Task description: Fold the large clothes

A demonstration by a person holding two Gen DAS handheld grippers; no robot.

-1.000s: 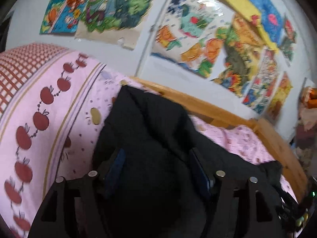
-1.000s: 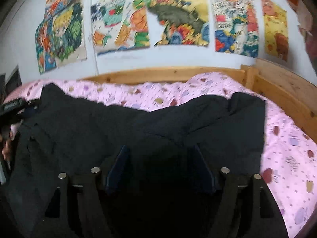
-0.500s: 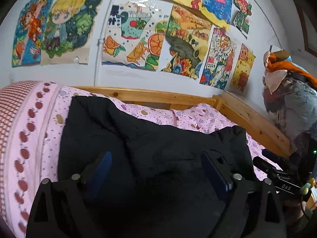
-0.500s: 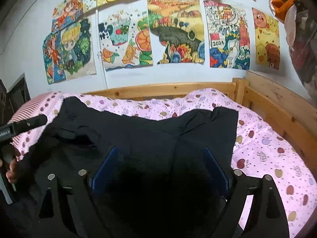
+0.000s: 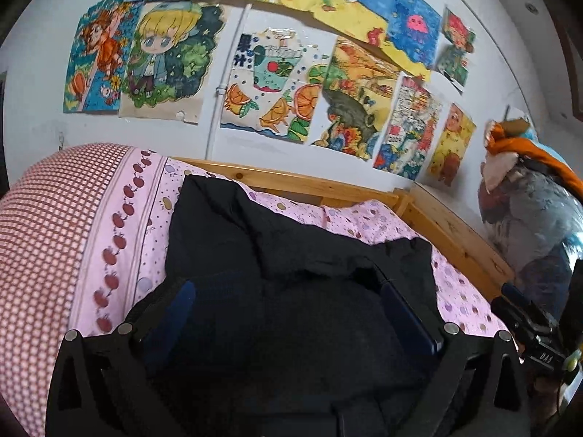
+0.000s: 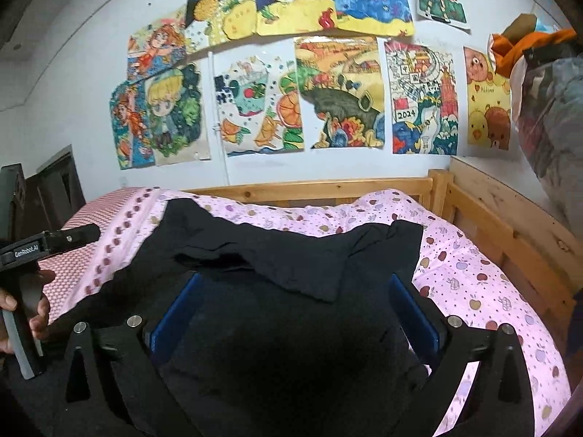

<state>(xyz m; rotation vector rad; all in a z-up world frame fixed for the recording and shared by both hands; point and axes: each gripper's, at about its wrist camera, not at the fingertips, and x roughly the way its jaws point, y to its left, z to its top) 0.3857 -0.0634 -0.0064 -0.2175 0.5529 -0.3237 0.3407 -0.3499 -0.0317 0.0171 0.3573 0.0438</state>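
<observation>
While spread loosely across the pink dotted bed cover [image 6: 473, 276], black garment [image 6: 277, 255] lies rumpled, one flap folded over the middle, far edge reaching toward the wooden bed frame [image 6: 328, 187]. Fills the foreground of both wrist views, dark cloth running under and between the fingers. Left claw [image 5: 288, 313] opening, blue pads [image 5: 171, 313] spread wide, cloth seen between them but not pinched. Right claw [image 6: 295, 309] likewise opening, pads [image 6: 178, 309] set far apart over the garment, nothing gripped. At the left edge of the right wrist view, a hand [image 6: 34, 309] around the handle of the other tool. Beside the garment, a red-checked pillow [image 5: 40, 236] with an apple border. Above the bed, a white wall covered in bright drawings [image 6: 339, 94]. At the right, bundled fabric, orange and grey [image 5: 528, 196].
</observation>
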